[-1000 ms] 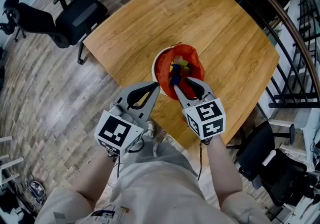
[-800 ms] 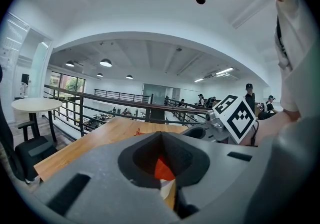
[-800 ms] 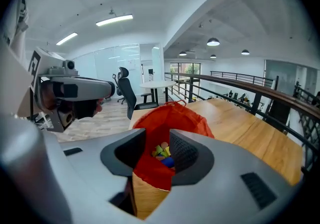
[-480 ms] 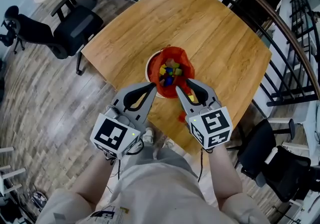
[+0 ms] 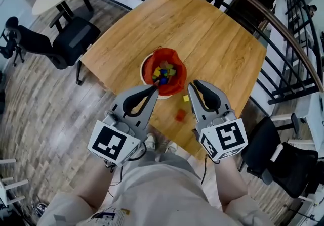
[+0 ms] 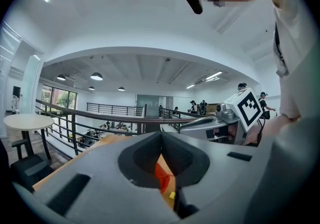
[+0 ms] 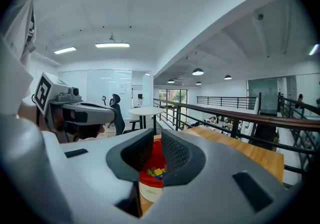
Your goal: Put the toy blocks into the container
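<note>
Yellow block and red block, left on table beside filled container, are judged light, hard, best pinched across flat faces; left gripper is closed empty, right gripper just narrowed to an empty slit.

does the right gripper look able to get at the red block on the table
Probably yes: the red block lies bare on the table beside the right gripper, nothing over it. Its jaws have just been closing, empty, and need opening wider.
</note>
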The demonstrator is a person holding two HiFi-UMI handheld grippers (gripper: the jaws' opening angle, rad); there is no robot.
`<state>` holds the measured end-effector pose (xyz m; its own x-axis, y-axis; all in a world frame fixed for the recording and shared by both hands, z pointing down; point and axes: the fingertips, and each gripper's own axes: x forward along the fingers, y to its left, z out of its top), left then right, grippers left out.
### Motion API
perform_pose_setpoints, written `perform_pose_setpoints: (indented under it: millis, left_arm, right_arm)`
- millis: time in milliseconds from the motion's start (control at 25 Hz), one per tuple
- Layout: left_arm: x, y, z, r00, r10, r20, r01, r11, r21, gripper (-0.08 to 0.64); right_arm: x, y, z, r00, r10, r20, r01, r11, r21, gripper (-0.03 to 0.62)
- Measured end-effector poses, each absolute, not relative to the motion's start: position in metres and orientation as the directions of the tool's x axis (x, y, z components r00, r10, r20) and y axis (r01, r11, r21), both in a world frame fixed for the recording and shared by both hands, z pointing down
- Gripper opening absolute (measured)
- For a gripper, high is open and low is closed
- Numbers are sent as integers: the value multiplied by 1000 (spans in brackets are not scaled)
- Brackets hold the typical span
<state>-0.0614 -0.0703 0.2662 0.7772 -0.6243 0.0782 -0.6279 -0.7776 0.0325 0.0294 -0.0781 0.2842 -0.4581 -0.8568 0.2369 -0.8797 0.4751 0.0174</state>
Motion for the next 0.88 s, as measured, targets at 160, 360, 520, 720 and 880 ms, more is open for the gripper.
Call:
perform_pose_setpoints:
  millis: [160, 360, 520, 720, 880]
  left_arm:
    - [-54, -53, 249, 792, -607, 61, -610, -792, 33, 12]
    - [-37, -35, 234, 816, -576, 59, -577, -817, 12, 12]
    - [-24, -25, 225, 833, -551, 53, -552, -834, 0, 12]
    - [-9, -13, 213, 851, -525, 30, -524, -851, -30, 12]
    - [0, -5, 211, 867, -498, 14, -497, -867, -30, 12]
  right_arm:
    - [38, -54, 261, -446, -877, 180, -887, 460, 42, 51]
    - [49, -29, 235, -429, -895, 123, -898, 437, 55, 40]
    - [60, -9, 223, -408, -909, 91, -910, 413, 48, 37]
    - [81, 12, 211, -362, -931, 51, -931, 364, 32, 34]
    - [88, 24, 206, -340, -940, 34, -940, 340, 15, 34]
